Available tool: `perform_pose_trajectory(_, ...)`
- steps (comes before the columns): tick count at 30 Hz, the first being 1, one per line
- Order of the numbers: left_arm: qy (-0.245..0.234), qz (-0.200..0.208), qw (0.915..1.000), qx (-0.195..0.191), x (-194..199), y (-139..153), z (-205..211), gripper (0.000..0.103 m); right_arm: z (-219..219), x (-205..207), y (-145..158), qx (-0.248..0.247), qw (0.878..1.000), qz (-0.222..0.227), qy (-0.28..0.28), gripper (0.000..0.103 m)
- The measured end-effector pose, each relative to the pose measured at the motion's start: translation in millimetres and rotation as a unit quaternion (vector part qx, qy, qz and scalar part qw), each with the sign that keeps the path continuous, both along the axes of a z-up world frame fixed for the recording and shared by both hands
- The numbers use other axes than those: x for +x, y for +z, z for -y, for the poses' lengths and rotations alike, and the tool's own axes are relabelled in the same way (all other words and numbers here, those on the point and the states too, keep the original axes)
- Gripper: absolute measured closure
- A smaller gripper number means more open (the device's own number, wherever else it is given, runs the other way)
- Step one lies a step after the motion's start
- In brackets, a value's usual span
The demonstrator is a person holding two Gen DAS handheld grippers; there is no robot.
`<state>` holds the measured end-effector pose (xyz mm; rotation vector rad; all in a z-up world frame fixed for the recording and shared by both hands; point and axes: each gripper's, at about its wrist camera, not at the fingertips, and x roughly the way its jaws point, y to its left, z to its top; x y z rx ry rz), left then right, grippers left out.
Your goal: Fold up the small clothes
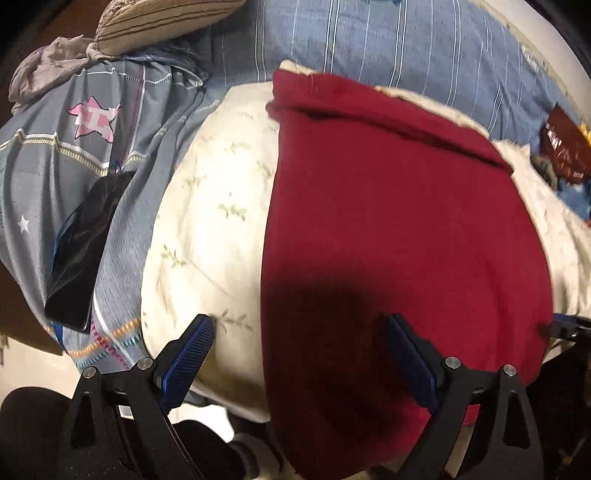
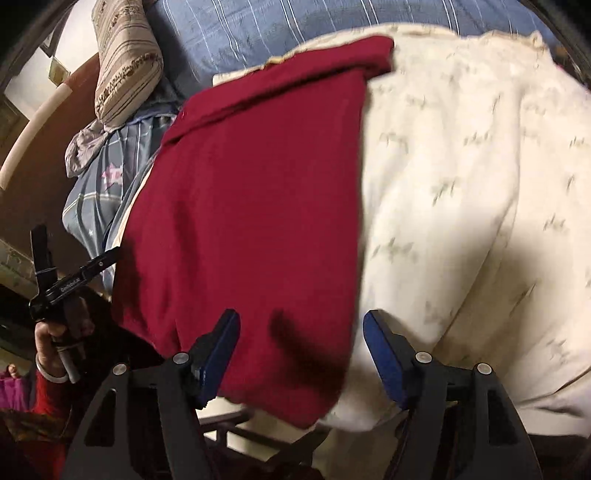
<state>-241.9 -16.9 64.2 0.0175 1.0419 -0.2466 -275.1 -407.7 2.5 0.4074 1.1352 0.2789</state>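
A dark red garment [image 1: 388, 206] lies folded in a long strip on a cream floral blanket [image 1: 207, 221], its collar end at the far side. My left gripper [image 1: 299, 350] hovers open over the garment's near left edge, and its pads touch nothing. In the right wrist view the same red garment [image 2: 251, 206] runs up the left half. My right gripper [image 2: 301, 347] stands open above the garment's near right corner, with cloth below the gap but not pinched. A hand [image 2: 51, 347] holds the left gripper [image 2: 62, 284] at the left edge.
A black phone [image 1: 85, 251] rests on a grey-blue star-patterned quilt [image 1: 55, 147] at the left. A striped pillow [image 1: 159, 22] and a blue striped sheet [image 1: 406, 40] lie beyond. A dark red snack packet [image 1: 565, 147] sits at the far right. The bed's near edge is just under the grippers.
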Motion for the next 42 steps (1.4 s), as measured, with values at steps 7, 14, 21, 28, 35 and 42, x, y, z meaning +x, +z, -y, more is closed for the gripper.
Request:
perform_pose_trajectory(7, 0.000, -0.001, 0.9996, 0.026, -8.6, -5.5, 9.7, 0.010, -10.4, -8.9, 3.9, 0.011, 0.999, 0.009, 0.048, 0.047)
perform_pose_trajectory(14, -0.001, -0.001, 0.9995, 0.031, -10.0, -9.6, 12.7, 0.010, -14.7, -9.2, -5.2, 0.013, 0.999, 0.006, 0.049, 0.043)
perform_pose_trajectory(21, 0.001, -0.002, 0.9996, 0.029, -10.8, -11.1, 11.1, 0.010, -13.2, -9.0, -5.6, 0.016, 0.998, -0.003, 0.057, 0.042)
perform_pose_trajectory(28, 0.002, -0.007, 0.9995, 0.029, -10.0, -12.3, 11.4, 0.010, -12.7, -10.5, -7.1, 0.019, 0.998, 0.000, 0.054, 0.040)
perform_pose_trajectory(35, -0.004, -0.025, 0.9996, 0.010, -13.3, -13.8, 8.3, 0.010, -20.8, -12.1, -0.6, 0.025, 0.996, 0.008, 0.082, 0.050)
perform_pose_trajectory(42, -0.016, -0.039, 0.9991, -0.005, -12.1, -17.8, 5.3, 0.013, -24.9, -13.4, -14.3, 0.043, 0.994, -0.019, 0.095, 0.047)
